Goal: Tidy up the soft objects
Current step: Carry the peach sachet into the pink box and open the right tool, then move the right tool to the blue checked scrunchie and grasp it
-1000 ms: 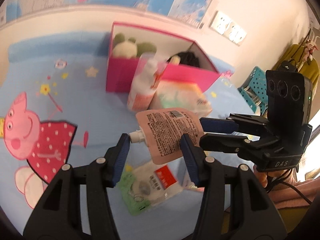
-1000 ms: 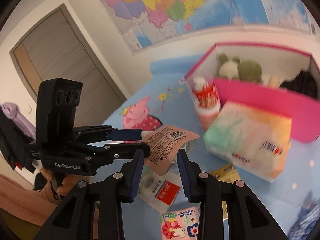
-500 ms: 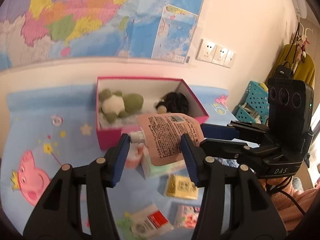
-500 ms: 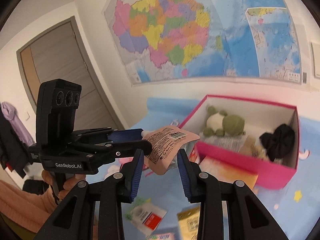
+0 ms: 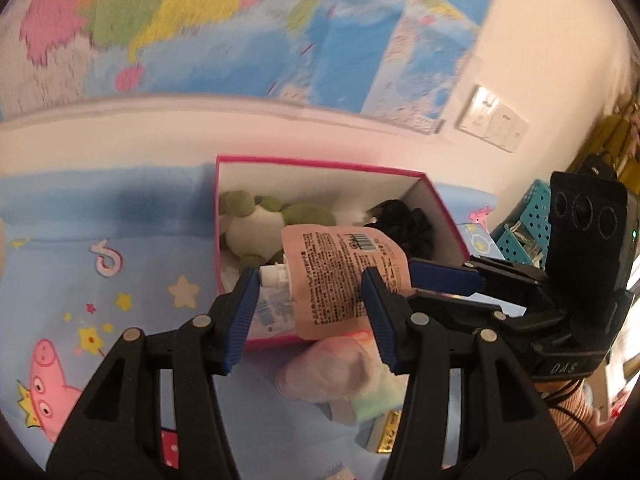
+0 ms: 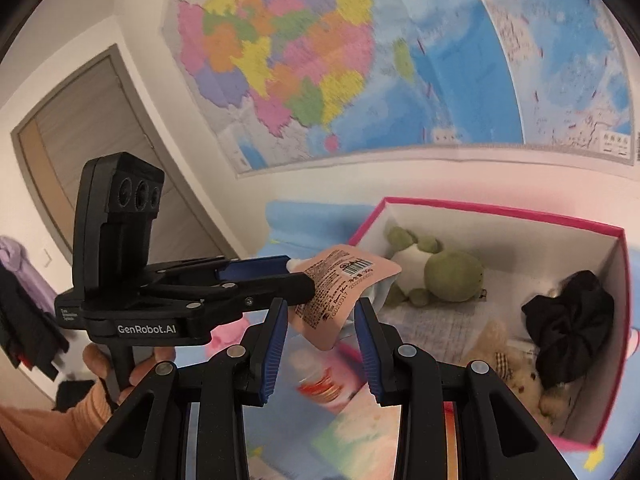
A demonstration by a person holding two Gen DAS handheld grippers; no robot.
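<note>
A pink spout pouch (image 5: 332, 280) (image 6: 340, 292) with a white cap hangs in the air between both grippers. My left gripper (image 5: 310, 316) (image 6: 296, 276) is shut on it across the cap side. From the right, my right gripper (image 6: 320, 344) (image 5: 416, 284) is shut on its other edge. The pouch hovers over the near left part of a pink box (image 5: 320, 162) (image 6: 500, 210). Inside the box lie a green and white plush (image 5: 256, 232) (image 6: 440, 272), a black scrunchie (image 5: 408, 224) (image 6: 568, 320) and a small beige teddy (image 6: 504, 360).
A pastel tissue pack (image 5: 352, 380) (image 6: 360, 440) and a red-labelled bottle (image 6: 320, 384) lie in front of the box on the blue cartoon sheet (image 5: 80, 280). A yellow packet (image 5: 386, 436) lies nearer. Teal baskets (image 5: 524, 224) stand at the right; a map covers the wall behind.
Both grippers have carried the pouch forward and upward, from above the loose packets on the sheet to above the pink box. Their hold on it looks unchanged.
</note>
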